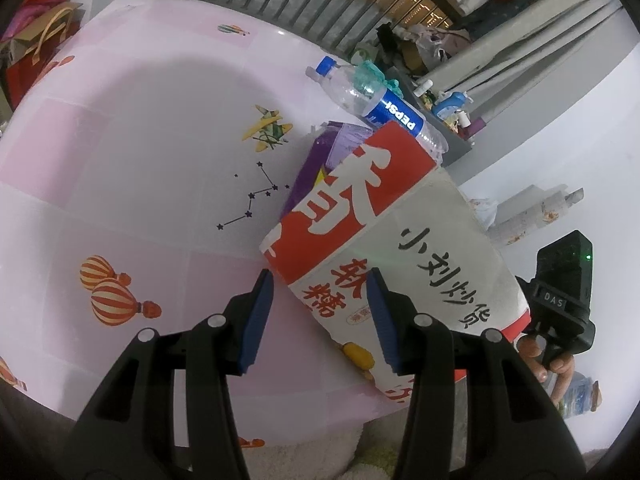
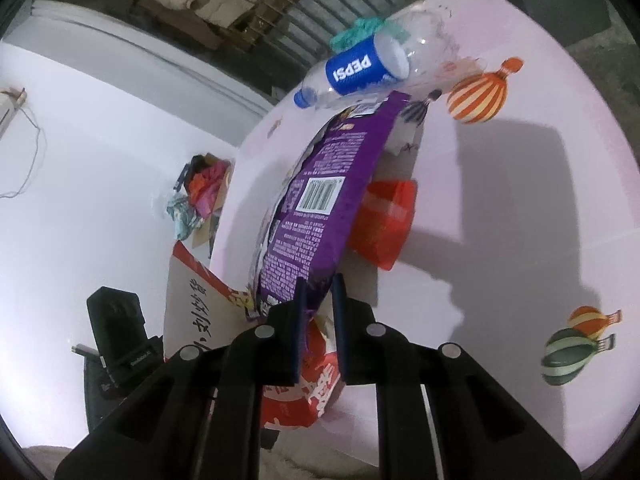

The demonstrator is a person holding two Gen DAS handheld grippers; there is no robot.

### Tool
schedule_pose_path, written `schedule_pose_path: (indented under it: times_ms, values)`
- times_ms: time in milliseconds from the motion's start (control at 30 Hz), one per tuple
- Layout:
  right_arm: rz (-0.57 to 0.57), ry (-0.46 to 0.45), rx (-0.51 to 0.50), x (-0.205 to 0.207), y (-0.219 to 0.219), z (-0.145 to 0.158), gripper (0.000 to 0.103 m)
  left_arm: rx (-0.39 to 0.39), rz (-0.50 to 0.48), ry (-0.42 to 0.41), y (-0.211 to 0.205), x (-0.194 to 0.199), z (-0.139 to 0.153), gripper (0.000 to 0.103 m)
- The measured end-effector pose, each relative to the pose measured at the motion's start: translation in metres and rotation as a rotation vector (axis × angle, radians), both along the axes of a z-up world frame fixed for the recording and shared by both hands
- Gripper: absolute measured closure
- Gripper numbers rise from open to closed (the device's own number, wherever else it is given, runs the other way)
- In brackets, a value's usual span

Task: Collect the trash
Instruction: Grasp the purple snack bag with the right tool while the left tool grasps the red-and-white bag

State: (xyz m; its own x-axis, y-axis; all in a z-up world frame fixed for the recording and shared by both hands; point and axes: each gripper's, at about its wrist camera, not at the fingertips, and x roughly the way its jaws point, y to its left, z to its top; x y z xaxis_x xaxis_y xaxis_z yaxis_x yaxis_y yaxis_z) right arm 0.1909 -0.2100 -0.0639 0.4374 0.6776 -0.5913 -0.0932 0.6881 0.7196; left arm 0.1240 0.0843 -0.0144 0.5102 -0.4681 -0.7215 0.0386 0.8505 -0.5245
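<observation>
With the right gripper [image 2: 318, 312] pinching the purple wrapper [image 2: 316, 208], steer it into the paper bag [image 1: 440, 248] beside it, whose rim the spread left gripper [image 1: 316, 320] should steady

Pink balloon-print tablecloth [image 1: 140, 140], white walls [image 2: 100, 140], metal railing [image 1: 300, 0] behind.

Left gripper [image 1: 320, 320]: black plastic arms w/ round silver screws, blue ribbed pads [image 1: 256, 324] on inner faces. Right gripper [image 2: 318, 328]: same black build, silver screws, dark blue pads [image 2: 298, 328]. Right hand [image 1: 548, 360]: bare skin, no sleeve visible, on a black handle marked "DAS", green LED.
</observation>
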Motion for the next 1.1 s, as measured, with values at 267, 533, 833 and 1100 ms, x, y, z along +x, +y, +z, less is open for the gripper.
schedule_pose_path:
  times_ms: [267, 533, 833, 1100]
  values:
    - [-0.014, 0.035, 0.002, -0.010, -0.008, -0.015, 0.091, 0.007, -0.023, 0.021, -0.009, 0.000, -0.004, 0.058]
    - [-0.038, 0.057, 0.062, -0.007, -0.019, -0.018, 0.079, 0.012, -0.027, 0.026, -0.011, -0.001, -0.005, 0.058]
    - [-0.025, 0.082, 0.063, 0.000, -0.013, -0.019, 0.064, 0.013, -0.028, 0.028, -0.013, -0.001, -0.006, 0.058]
    - [0.028, 0.072, 0.051, 0.008, 0.007, -0.015, 0.064, 0.010, -0.035, 0.034, -0.015, 0.000, -0.009, 0.058]
